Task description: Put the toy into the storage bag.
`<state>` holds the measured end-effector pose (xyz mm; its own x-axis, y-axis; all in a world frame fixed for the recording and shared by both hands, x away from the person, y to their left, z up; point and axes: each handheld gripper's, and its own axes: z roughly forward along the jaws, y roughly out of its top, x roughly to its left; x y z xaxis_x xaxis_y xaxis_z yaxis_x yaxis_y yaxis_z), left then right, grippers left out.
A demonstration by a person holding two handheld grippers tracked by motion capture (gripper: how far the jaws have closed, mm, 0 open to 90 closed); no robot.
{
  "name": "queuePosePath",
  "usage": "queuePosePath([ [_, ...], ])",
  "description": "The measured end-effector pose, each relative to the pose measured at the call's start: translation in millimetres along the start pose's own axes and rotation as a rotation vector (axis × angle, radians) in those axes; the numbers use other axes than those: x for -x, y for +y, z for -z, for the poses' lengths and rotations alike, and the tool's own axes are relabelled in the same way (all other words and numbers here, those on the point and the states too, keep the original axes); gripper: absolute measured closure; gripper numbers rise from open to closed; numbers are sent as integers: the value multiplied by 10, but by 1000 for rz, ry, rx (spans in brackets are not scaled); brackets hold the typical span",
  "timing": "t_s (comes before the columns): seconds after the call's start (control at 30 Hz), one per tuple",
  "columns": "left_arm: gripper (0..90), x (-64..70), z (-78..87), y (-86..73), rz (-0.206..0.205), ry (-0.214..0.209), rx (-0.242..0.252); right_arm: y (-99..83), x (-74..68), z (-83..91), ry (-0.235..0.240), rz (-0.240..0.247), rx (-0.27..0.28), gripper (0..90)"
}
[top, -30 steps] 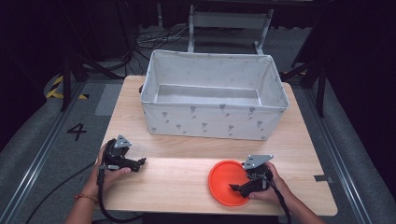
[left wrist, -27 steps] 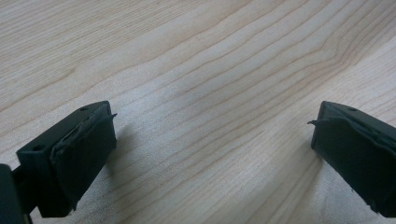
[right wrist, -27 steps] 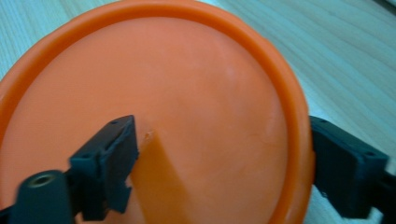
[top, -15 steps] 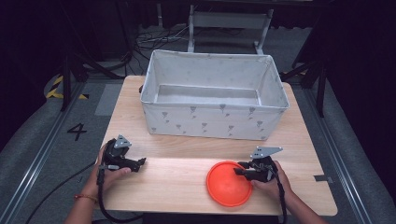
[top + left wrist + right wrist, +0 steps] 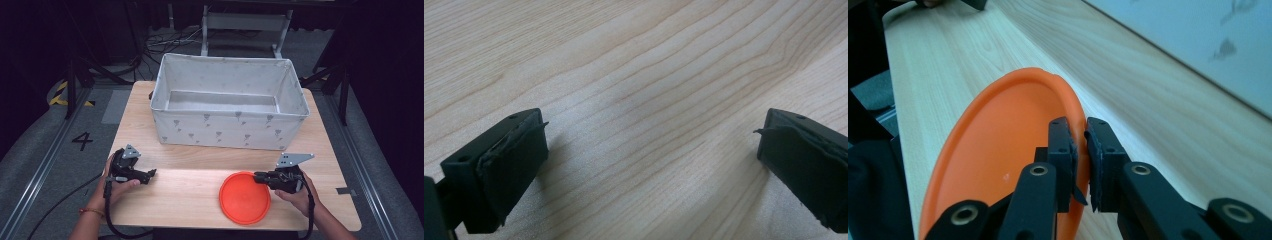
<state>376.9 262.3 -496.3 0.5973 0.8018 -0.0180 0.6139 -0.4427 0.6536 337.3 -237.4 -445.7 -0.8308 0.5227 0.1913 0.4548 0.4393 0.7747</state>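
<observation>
Light comes from overhead onto the bench [image 5: 200, 195], which reads bright and warm in the high view, while the floor and surroundings fall off to near black. The high view is soft overall, w/ low detail (a bit grainy in the dark areas). A pale sheen lies across the wood near the front edge. In the left gripper view the grain is sharp in the middle; the black pads of the left hand-held gripper [image 5: 651, 165] are slightly out of focus and cast soft shadows on the wood. In the right gripper view the orange plate [image 5: 1008, 150] is evenly lit, no glare; the far bench end and fabric box [image 5: 1198, 40] blur away.
</observation>
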Motion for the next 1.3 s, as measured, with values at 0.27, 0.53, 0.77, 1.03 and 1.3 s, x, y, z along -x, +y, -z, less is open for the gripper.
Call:
queuePosePath([
  [0.27, 4, 4, 2, -2, 1, 2, 0, 166, -175, 97, -43, 134, -14, 819],
  [0.53, 4, 4, 2, -2, 1, 2, 0, 325, -211, 199, -76, 196, -22, 820],
  [0.77, 4, 3, 2, -2, 1, 2, -1, 449, -259, 340, -119, 251, -41, 821],
  [1.03, 4, 3, 2, -2, 1, 2, -1, 598, -247, 524, -145, 281, -32, 822],
  [1.3, 4, 4, 3, -2, 2, 1, -2, 736, -265, 775, -177, 307, -6, 822],
])
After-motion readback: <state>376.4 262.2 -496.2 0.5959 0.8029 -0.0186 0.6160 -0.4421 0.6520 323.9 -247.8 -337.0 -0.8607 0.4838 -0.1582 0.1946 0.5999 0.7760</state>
